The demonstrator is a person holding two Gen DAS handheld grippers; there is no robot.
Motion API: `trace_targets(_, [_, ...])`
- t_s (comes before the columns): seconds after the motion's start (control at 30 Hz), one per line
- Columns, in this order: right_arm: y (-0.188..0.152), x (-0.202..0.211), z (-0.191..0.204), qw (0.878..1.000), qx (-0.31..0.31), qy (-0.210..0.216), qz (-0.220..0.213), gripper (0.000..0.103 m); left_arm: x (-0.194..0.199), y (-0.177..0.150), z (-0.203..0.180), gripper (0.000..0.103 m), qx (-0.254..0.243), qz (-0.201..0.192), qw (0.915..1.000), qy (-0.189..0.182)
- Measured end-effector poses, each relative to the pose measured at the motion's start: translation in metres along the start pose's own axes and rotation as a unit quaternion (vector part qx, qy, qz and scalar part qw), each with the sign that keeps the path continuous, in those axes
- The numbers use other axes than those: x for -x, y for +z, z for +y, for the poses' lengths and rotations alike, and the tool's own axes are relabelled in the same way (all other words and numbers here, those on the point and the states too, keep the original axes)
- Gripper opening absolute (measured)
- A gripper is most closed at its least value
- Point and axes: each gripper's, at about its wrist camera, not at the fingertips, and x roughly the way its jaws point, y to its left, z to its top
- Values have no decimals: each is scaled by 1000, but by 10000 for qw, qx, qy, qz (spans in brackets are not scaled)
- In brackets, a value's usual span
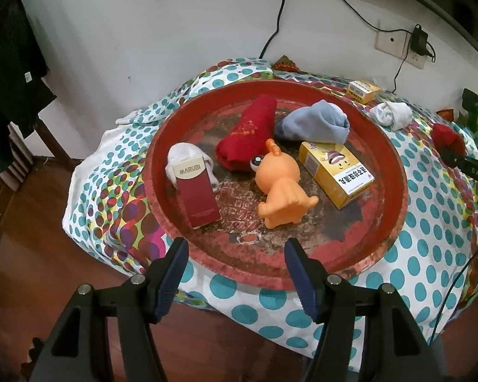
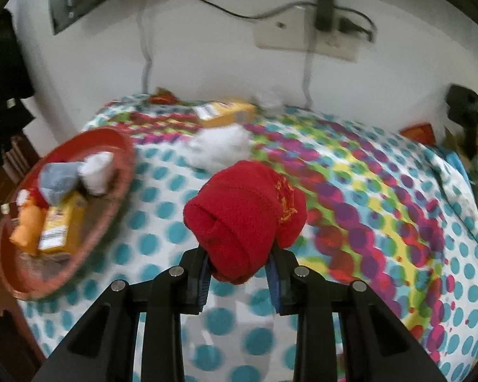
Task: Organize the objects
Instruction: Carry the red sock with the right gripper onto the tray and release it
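Polka-dotted cloth [image 2: 162, 219] covers the table against a white wall, and on it sits the worn red tray [image 1: 395, 172] that anchors the scene. Already lying in the tray: a rolled red sock [image 1: 248, 133], a grey-blue sock [image 1: 315, 124], a white sock [image 1: 181, 156] tucked behind a maroon box [image 1: 200, 200], an orange toy figure [image 1: 280, 187] and a yellow box [image 1: 334, 172].

Off to the tray's right, the right gripper [image 2: 239, 270] pinches a second balled red sock [image 2: 245, 216] low on its bundle, the blue pads pressed into the fabric and the sock clear of the cloth – the carry step, by the look of it. Beyond the held sock, still outside the tray, lie a loose white sock [image 2: 223, 146] and another yellow box [image 2: 226, 111] nearer the wall.

At the tray's near rim the left gripper [image 1: 235, 254] hangs with its jaws spread and nothing between them (it touches nothing in view).

The next move likely calls for swinging the held sock across to the tray and releasing it in a free patch – the bare stretch along the near rim seems the easiest landing, since the far half is crowded. The soft bundle may sag or unroll once released, so a low drop looks wiser than a toss.
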Motion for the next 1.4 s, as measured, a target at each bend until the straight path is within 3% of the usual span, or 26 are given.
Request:
trace_targets(0.33, [13,10,90,9948,684,758,-55,28,5,0,25,64,265,-10,9996,77])
trace_targets(0.7, [11,6,182,9781,1379,1545,198,28,7,0,49,64,583,23,9982,142])
trace_targets(1.07, [11,-7,241,9671,1942,1613,319,28,-2,-3,62,64,762,245,9966,181])
trace_targets(1.4, [31,-37,257,9708,1940,1376,313,28,-8,-5,67,64,799,341,9960,199])
